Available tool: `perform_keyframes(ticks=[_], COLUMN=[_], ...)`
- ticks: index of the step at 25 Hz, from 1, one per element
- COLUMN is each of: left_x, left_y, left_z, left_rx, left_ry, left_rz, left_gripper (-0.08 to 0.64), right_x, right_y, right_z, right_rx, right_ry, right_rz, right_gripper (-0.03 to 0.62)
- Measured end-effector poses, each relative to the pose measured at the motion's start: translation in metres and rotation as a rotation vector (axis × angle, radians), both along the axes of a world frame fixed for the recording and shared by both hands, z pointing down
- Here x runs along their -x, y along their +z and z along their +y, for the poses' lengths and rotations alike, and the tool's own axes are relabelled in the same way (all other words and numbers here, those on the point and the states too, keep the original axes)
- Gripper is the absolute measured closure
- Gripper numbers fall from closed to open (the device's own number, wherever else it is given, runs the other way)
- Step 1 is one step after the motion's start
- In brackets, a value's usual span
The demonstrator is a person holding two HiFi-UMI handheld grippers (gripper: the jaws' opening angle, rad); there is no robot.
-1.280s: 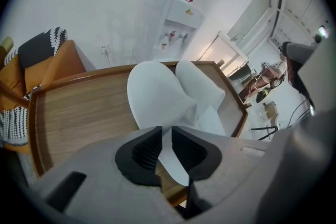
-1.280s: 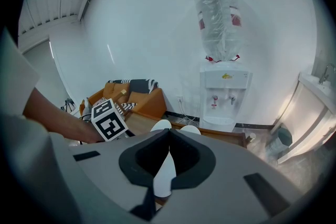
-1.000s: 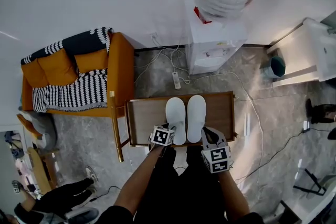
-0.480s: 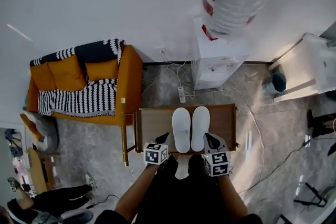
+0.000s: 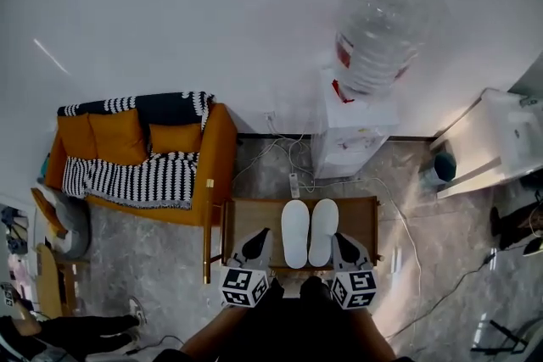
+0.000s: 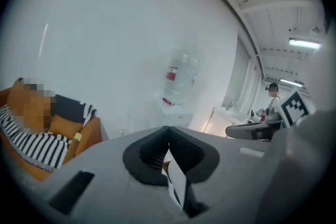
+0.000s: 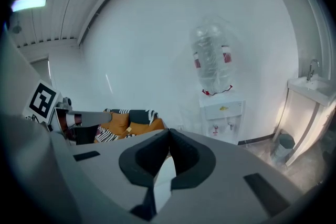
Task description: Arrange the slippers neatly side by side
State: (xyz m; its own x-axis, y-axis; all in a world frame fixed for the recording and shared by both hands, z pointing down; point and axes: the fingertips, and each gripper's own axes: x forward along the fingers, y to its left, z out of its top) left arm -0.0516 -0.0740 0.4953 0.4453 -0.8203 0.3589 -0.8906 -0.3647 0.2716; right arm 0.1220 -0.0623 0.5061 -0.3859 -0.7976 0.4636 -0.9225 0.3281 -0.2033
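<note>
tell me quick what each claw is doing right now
left claw: closed, holding nothing
right claw: closed, holding nothing

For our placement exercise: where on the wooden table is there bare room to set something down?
Two bare strips of table: one left of the left slipper, toward the sofa; one right of the right slipper. The centre is taken; a power strip lies on the floor behind.
</note>
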Motion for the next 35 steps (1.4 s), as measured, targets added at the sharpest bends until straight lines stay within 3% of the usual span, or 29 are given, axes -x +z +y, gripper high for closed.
perform_keyframes(ticks=[4,9,35], left_x=[0.002,-0.005,-0.012], left_y=[-0.050,-0.067,-0.063], left_z=[0.009,0.017,0.022], left_rx=[-0.110,-0.166,-0.170], left_ry=[0.000,0.018,0.014], left_rz=[0.003,0.003,0.004], left_gripper=[0.543,0.543,0.543], right_x=[0.007,0.012,0.013], right_y=[-0.034,-0.055,-0.050], right_z=[0.009,0.019,0.027], right_rx=[-0.071,-0.127,-0.107], right_ry=[0.002,0.006,0.003], right_rz=[-0.008,-0.013,-0.017], right_gripper=[0.580,0.580,0.581])
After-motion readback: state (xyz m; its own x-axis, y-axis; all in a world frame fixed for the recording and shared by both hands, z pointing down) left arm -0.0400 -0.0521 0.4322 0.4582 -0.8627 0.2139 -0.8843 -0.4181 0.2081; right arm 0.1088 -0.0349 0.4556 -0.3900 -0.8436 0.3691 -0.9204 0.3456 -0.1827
